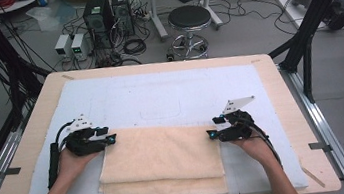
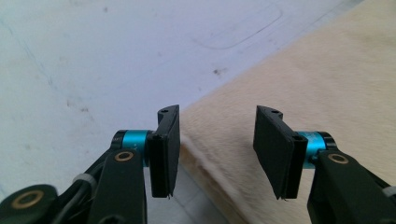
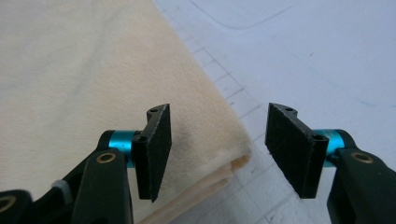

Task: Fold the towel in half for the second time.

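The work in hand was judged to be the folding of a cream towel (image 1: 161, 161), and the step itself the letting go of its two far corners after a fold had been laid over. For this to be done well, it was judged that each gripper should be drawn straight outward and away from the cloth with the jaws kept wide, so that no pad snagged the pile and the top layer was left lying square on the layers beneath; a lift before any sideways move would have been the safer course. In the lower middle of the high view the towel was seen folded in stacked layers on a pale mat (image 1: 159, 91), its near edges toward the bottom of the frame. At its upper-left corner the left gripper (image 1: 109, 137) was held, and in the left gripper view its jaws were seen parted to a middling gap, with the towel's corner (image 2: 196, 116) lying between and below them but pressed by neither pad. At the upper-right corner the right gripper (image 1: 214, 127) was held likewise; in the right gripper view its jaws stood apart, the folded corner (image 3: 233, 156) lying under the gap, ungripped. Beyond, bare mat and the wooden table (image 1: 155, 65) were seen.
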Available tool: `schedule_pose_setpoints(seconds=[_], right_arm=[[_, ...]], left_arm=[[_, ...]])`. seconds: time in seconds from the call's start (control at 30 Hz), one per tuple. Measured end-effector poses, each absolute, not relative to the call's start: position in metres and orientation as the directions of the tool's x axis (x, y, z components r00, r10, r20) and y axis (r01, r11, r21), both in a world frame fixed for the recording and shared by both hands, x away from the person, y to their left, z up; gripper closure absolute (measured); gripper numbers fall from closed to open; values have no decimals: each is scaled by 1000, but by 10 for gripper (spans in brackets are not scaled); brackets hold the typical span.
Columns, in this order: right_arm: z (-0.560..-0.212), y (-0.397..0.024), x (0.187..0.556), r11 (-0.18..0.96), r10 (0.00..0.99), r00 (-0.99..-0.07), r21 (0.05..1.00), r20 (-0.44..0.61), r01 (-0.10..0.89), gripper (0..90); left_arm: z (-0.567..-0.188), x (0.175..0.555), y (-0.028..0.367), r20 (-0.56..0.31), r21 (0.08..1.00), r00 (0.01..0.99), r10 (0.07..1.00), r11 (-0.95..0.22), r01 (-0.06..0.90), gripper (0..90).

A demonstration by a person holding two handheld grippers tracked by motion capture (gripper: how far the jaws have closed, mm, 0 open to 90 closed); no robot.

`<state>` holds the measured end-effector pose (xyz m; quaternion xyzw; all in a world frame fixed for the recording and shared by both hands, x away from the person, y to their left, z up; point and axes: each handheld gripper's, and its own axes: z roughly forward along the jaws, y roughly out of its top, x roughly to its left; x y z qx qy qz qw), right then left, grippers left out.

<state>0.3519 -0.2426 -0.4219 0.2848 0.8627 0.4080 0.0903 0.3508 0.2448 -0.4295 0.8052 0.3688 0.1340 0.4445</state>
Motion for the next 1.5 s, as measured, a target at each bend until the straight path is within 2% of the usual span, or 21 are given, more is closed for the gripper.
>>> schedule_pose_setpoints(seconds=[0.13, 0.27, 0.4, 0.47, 0.53, 0.6, 0.67, 0.83, 1.0, 1.13, 1.17, 1.2, 1.23, 1.27, 1.33, 1.5], right_arm=[[-434, -243, 362, 499, 552, -821, 731, 147, 466, 392], [-440, -243, 366, 491, 525, -823, 712, 219, 502, 517], [-441, -240, 366, 492, 505, -827, 705, 247, 511, 641], [-440, -239, 365, 503, 492, -837, 706, 241, 499, 713], [-438, -238, 363, 521, 486, -849, 712, 207, 471, 776], [-433, -235, 361, 544, 485, -858, 710, 169, 447, 802], [-426, -232, 361, 564, 489, -863, 710, 126, 423, 811], [-410, -228, 384, 558, 539, -842, 732, 39, 391, 813], [-400, -223, 426, 533, 600, -800, 746, 1, 400, 811], [-400, -220, 451, 519, 631, -775, 749, -13, 411, 776], [-403, -220, 455, 512, 638, -770, 744, 6, 430, 717], [-407, -222, 458, 511, 649, -760, 733, 13, 449, 640], [-410, -224, 459, 508, 660, -751, 727, 16, 462, 601], [-411, -227, 458, 494, 661, -749, 727, 42, 477, 583], [-409, -231, 453, 498, 659, -752, 736, 23, 459, 557], [-397, -238, 426, 486, 624, -781, 775, 16, 404, 493]], left_arm=[[-434, 362, 242, -126, 786, 673, 729, -340, 516, 401], [-440, 366, 241, -157, 773, 662, 733, -326, 544, 395], [-442, 366, 241, -204, 760, 670, 714, -316, 568, 521], [-441, 365, 239, -241, 755, 676, 696, -303, 582, 665], [-439, 362, 236, -205, 759, 697, 687, -338, 557, 782], [-435, 359, 235, -150, 771, 710, 688, -368, 520, 822], [-432, 361, 237, -144, 782, 692, 707, -348, 517, 833], [-421, 379, 232, -90, 829, 627, 774, -290, 478, 835], [-418, 410, 230, -100, 848, 559, 823, -223, 481, 835], [-423, 430, 224, -70, 835, 544, 836, -249, 491, 819], [-426, 432, 223, -34, 826, 541, 840, -280, 488, 779], [-428, 432, 224, -24, 820, 542, 840, -293, 491, 700], [-429, 432, 227, -42, 816, 554, 832, -291, 499, 655], [-429, 431, 229, -55, 816, 553, 831, -282, 505, 623], [-425, 428, 236, -76, 826, 551, 831, -258, 502, 567], [-411, 410, 249, -77, 854, 592, 802, -253, 454, 504]])
